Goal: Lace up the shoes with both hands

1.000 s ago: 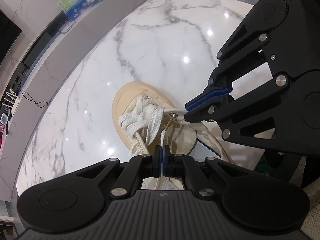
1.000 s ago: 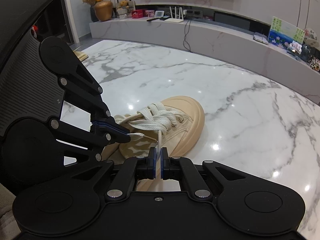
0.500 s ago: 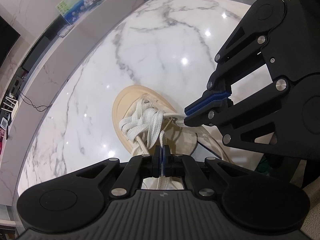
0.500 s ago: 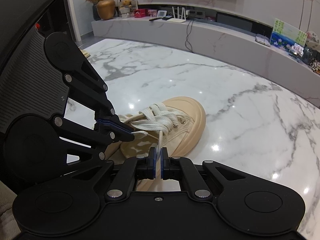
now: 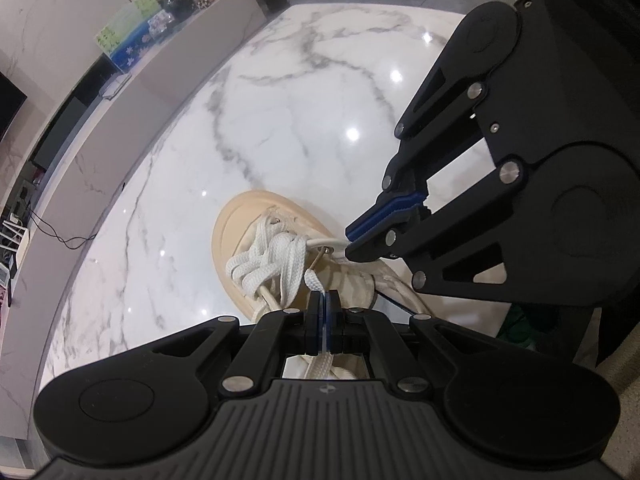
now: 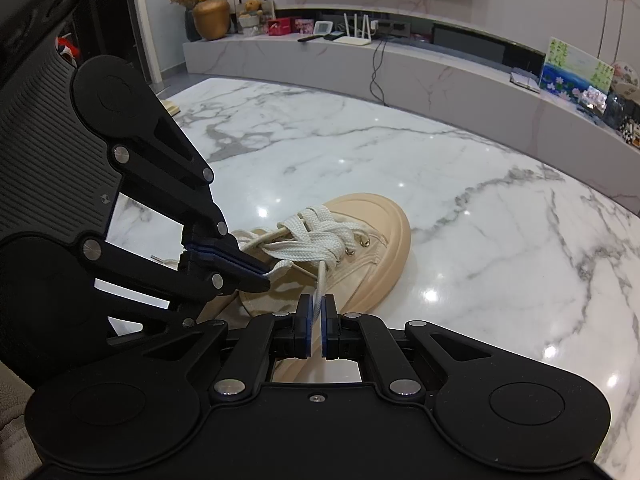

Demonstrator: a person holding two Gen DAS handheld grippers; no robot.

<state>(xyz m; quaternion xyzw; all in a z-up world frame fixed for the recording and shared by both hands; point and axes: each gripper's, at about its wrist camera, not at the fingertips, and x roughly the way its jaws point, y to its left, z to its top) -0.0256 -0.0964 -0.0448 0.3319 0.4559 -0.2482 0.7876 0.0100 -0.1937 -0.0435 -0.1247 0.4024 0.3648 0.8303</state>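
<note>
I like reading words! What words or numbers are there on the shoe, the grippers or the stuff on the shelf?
No words can be read anywhere.
Shoe: no label or brand shows.
Hand-held grippers: only a tiny round mark on the left one, not letters.
Green and blue picture on the shelf: no writing shows.
Red box and small screen on the shelf: too small and blurred to read.
</note>
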